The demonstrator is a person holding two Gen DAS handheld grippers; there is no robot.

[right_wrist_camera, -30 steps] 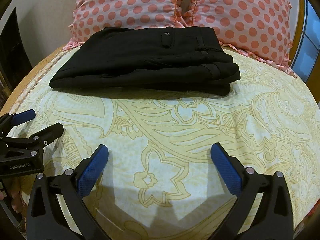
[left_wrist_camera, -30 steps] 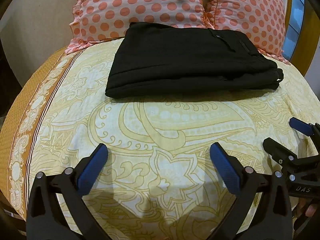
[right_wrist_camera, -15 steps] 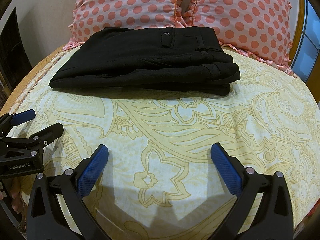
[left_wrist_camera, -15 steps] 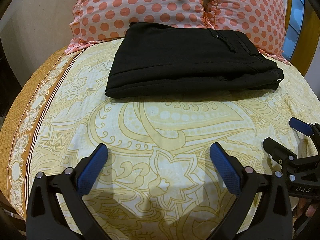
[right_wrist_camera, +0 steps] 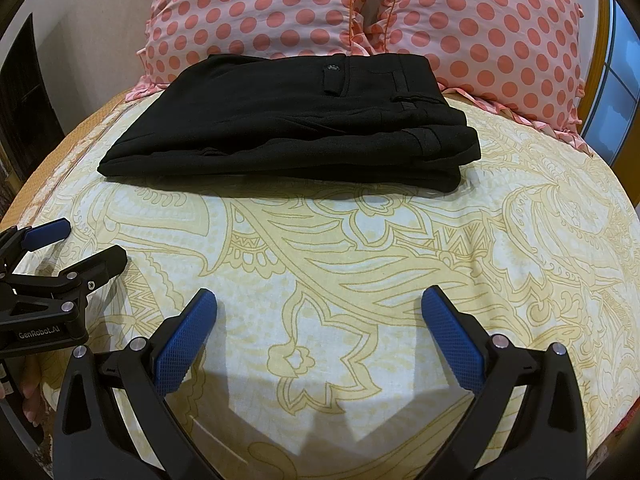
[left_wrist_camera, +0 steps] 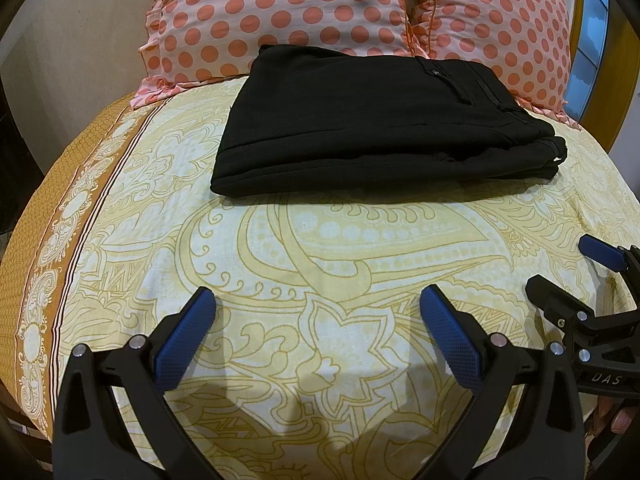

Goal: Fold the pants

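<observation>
The black pants point(left_wrist_camera: 376, 120) lie folded in a flat stack on the yellow patterned bed sheet point(left_wrist_camera: 320, 264), against the pillows; they also show in the right wrist view point(right_wrist_camera: 296, 120), waistband to the right. My left gripper point(left_wrist_camera: 318, 300) is open and empty, well short of the pants. My right gripper point(right_wrist_camera: 319, 300) is open and empty, also short of them. Each gripper shows in the other's view: the right one at the right edge point(left_wrist_camera: 568, 268), the left one at the left edge point(right_wrist_camera: 76, 240).
Two pink pillows with orange dots point(left_wrist_camera: 280, 12) point(right_wrist_camera: 480, 28) lean at the head of the bed. An orange border point(left_wrist_camera: 52, 208) runs along the sheet's left side. A wooden frame and window point(right_wrist_camera: 612, 92) stand at the right.
</observation>
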